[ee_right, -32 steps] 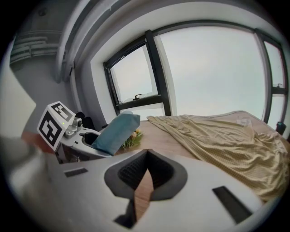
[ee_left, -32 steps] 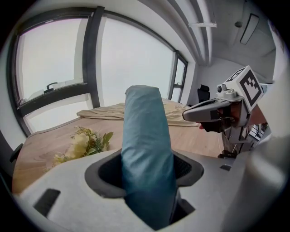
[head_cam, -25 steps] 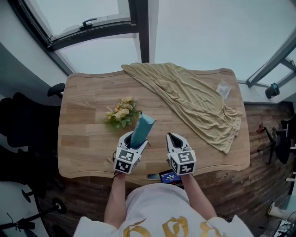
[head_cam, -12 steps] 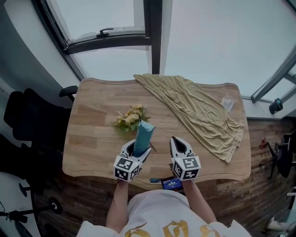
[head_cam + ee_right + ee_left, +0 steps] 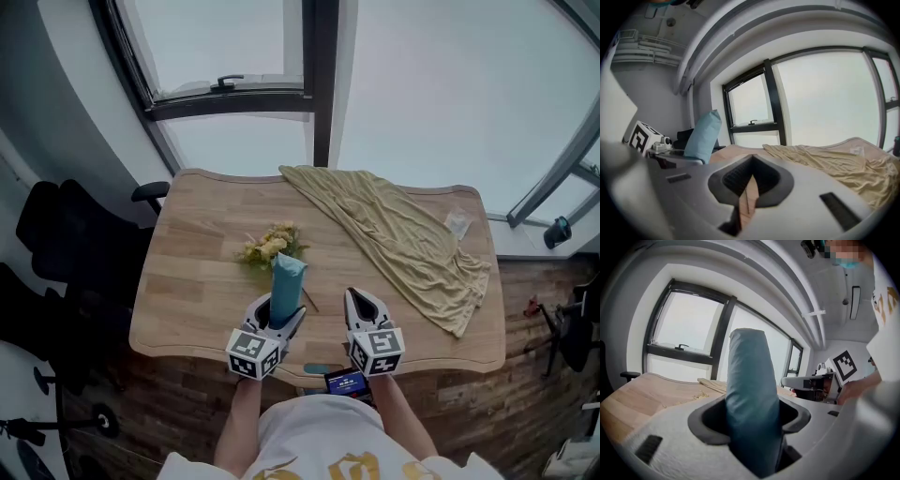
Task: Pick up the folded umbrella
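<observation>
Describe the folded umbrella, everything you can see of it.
The folded umbrella is a stubby teal roll of matte, faintly creased cloth with a blunt, rounded top. Its lower end sits between the jaws of the left gripper, which are shut on it; nothing else seems to touch it. It juts up and forward, away from the person, appearing clear of the wooden table. No handle or strap shows.
</observation>
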The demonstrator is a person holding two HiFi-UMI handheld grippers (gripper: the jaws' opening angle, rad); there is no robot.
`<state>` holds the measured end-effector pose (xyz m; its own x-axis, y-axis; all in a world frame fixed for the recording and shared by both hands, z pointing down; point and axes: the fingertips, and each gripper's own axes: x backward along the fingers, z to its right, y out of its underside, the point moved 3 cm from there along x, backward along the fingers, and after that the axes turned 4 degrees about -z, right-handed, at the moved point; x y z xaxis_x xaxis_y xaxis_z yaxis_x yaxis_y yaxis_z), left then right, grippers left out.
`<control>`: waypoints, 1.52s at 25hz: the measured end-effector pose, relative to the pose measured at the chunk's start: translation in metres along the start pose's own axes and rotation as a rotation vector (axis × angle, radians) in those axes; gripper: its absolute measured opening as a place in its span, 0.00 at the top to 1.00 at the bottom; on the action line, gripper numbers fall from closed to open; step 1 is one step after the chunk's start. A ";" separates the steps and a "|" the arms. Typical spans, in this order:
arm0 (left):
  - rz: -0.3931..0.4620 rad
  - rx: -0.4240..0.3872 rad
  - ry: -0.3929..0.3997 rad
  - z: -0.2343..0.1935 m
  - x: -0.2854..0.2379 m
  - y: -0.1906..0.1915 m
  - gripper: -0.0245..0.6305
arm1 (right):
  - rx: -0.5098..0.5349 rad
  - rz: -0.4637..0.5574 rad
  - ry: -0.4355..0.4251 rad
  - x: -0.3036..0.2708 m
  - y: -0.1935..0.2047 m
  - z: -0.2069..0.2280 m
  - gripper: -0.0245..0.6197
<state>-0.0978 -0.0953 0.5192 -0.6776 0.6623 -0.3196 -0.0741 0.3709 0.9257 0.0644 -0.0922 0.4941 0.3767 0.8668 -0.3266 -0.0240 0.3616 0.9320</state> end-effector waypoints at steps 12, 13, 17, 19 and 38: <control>0.193 0.003 0.016 0.021 0.050 -0.034 0.52 | 0.069 0.072 0.001 0.030 -0.020 -0.037 0.95; 0.204 0.001 0.016 0.022 0.053 -0.037 0.52 | 0.073 0.079 0.001 0.031 -0.023 -0.039 0.95; 0.214 -0.016 0.002 0.021 0.064 -0.045 0.52 | 0.090 0.101 0.016 0.034 -0.031 -0.044 0.95; 0.220 -0.025 -0.003 0.021 0.068 -0.049 0.52 | 0.093 0.109 0.030 0.034 -0.034 -0.043 0.95; 0.239 -0.016 -0.026 0.013 0.080 -0.048 0.52 | 0.103 0.092 0.001 0.036 -0.028 -0.053 0.95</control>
<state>-0.1389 -0.0521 0.4468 -0.6580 0.7468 -0.0961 0.0745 0.1915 0.9787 0.0292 -0.0529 0.4478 0.3763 0.8951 -0.2390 0.0370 0.2432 0.9693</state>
